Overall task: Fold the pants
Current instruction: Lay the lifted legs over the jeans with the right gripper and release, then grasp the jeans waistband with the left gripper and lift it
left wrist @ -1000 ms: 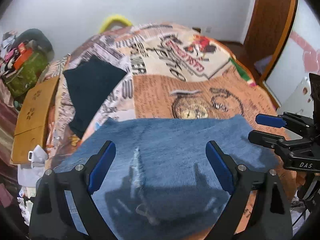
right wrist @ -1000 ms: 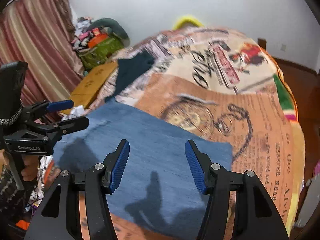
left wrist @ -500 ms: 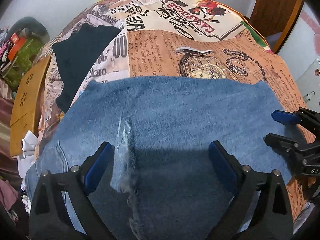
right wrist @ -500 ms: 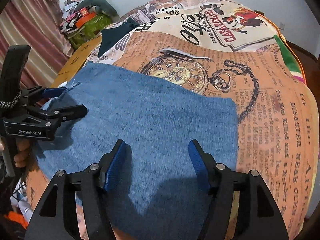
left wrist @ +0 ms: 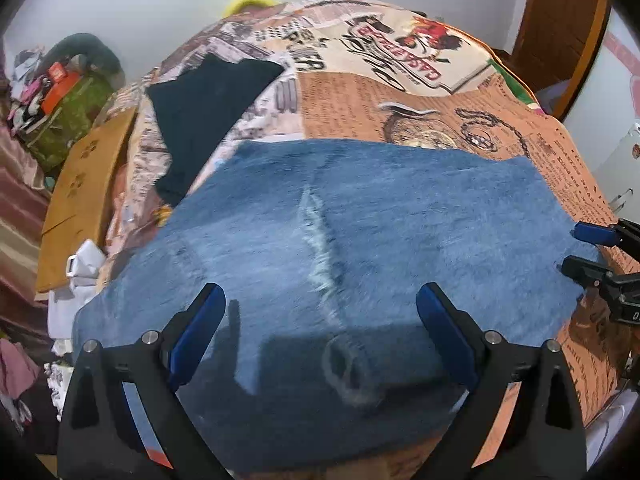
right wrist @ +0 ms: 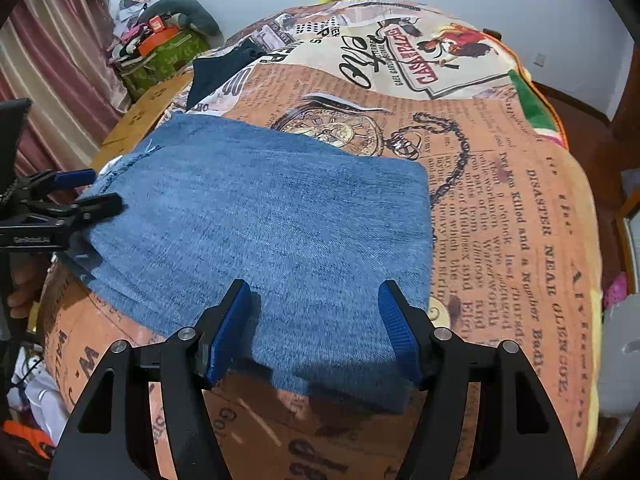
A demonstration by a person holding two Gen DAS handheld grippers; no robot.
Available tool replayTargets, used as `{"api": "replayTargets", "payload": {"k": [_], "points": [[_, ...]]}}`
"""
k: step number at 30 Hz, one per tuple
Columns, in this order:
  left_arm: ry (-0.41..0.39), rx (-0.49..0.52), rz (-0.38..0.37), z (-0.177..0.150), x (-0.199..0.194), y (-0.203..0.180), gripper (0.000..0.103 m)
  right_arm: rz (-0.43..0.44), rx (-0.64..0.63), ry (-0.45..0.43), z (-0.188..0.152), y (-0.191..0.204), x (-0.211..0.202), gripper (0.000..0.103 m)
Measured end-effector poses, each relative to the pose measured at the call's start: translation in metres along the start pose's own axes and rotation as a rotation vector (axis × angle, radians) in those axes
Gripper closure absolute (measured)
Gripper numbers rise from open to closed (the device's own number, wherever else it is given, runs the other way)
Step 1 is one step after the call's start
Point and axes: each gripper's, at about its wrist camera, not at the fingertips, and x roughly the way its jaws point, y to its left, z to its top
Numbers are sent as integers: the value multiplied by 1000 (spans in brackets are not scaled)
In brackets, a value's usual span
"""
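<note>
The blue denim pants (left wrist: 360, 240) lie folded in a flat rectangle on the printed bedspread (left wrist: 400, 92), with a frayed pale strip down the middle. My left gripper (left wrist: 320, 320) is open and empty just above the near edge of the pants. My right gripper (right wrist: 314, 328) is open and empty over the near right edge of the pants (right wrist: 260, 220). The right gripper also shows at the right edge of the left wrist view (left wrist: 588, 248). The left gripper shows at the left edge of the right wrist view (right wrist: 92, 192), beside the pants' left end.
A dark folded garment (left wrist: 208, 112) lies on the bedspread beyond the pants at the left. A wooden board (left wrist: 80, 192) and a pile of clothes and bags (left wrist: 60, 96) stand off the bed's left side. A wooden door (left wrist: 560, 20) is at far right.
Both grippers have dropped closer to the pants and drawn back toward their near edge. The pants lie flat and unmoved.
</note>
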Motion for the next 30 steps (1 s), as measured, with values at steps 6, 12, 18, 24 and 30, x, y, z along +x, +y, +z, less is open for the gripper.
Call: {"api": "replayTargets", "payload": {"k": [6, 12, 18, 24, 30], "points": [[-76, -60, 59, -12, -34, 32, 5, -16, -21, -17, 10, 14, -11, 40], [-162, -204, 81, -25, -66, 85, 5, 5, -71, -83, 28, 48, -24, 38], [-201, -382, 98, -49, -83, 153, 5, 47, -115, -135, 50, 86, -24, 37], [-131, -574, 54, -89, -72, 225, 5, 95, -172, -132, 65, 130, -3, 37], [-10, -703, -30, -135, -40, 265, 5, 133, -197, -64, 63, 162, 30, 37]]}}
